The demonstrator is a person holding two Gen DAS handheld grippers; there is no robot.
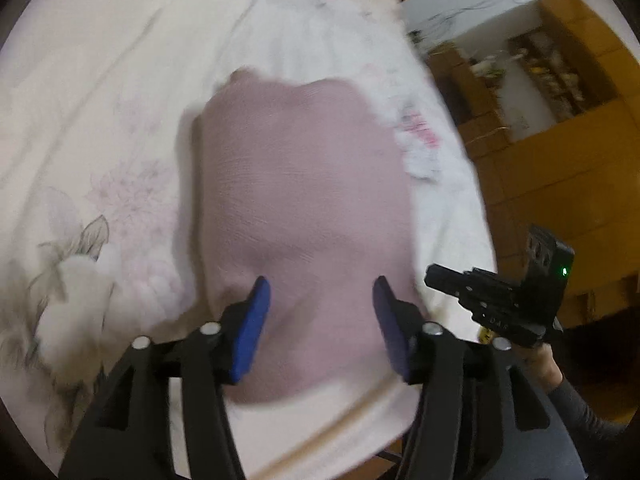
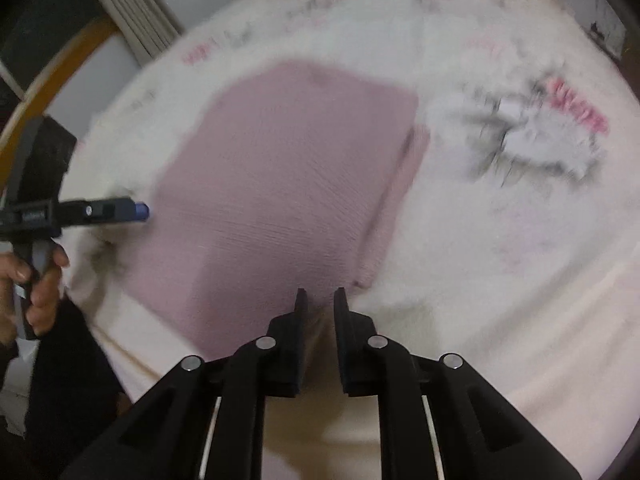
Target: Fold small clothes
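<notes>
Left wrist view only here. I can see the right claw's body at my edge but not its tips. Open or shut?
Observer: The right claw is open, jaws narrowly apart, at the near edge of the pink garment.
Operator: Pinching cloth?
Observer: No cloth is clearly in the gap, though that spot is blurred.
Operator: Any fold showing on that side?
Observer: Yes, a narrow pink strip lies along the garment's right edge.

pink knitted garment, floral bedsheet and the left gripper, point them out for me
pink knitted garment (image 1: 304,184), left wrist view, middle of the folded cloth
floral white bedsheet (image 1: 100,128), left wrist view, bare stretch left of the garment
left gripper (image 1: 320,320), left wrist view, midway between its blue-padded tips
</notes>
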